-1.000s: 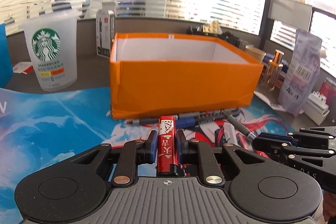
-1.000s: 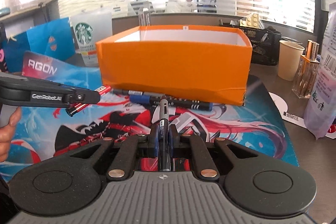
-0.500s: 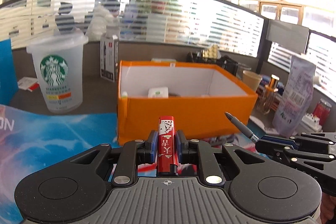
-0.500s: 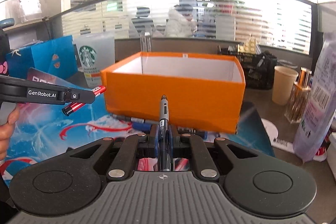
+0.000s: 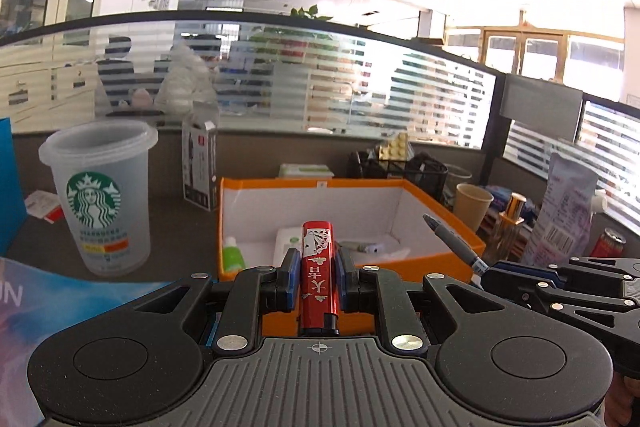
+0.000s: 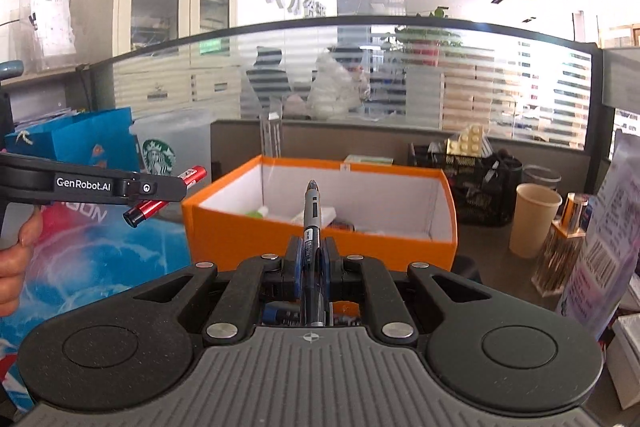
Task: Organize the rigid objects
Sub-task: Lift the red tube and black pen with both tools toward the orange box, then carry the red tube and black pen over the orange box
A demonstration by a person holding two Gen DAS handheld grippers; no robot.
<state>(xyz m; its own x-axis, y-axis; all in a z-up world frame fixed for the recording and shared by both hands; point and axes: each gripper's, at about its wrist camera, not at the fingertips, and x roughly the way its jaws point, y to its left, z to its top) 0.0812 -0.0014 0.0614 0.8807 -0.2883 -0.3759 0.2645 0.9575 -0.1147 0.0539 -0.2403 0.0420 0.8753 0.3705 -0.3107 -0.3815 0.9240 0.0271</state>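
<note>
Landmark: open orange cardboard box with white lining (image 5: 440, 259), already holding small items.
Left gripper (image 5: 317, 279): clenched on a red printed lighter (image 5: 317, 267), raised at the box's near wall, likely to clear the rim.
Right gripper (image 6: 311, 263): clamped on a grey-blue pen (image 6: 311, 223), tip aimed over the box's opening for dropping in.

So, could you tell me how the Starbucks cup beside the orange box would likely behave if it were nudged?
The Starbucks cup looks like thin translucent plastic and seems empty, so probably light. It is tall and narrows toward its base, so a nudge near the rim may tip it. On its side, the round wall would likely roll.
</note>
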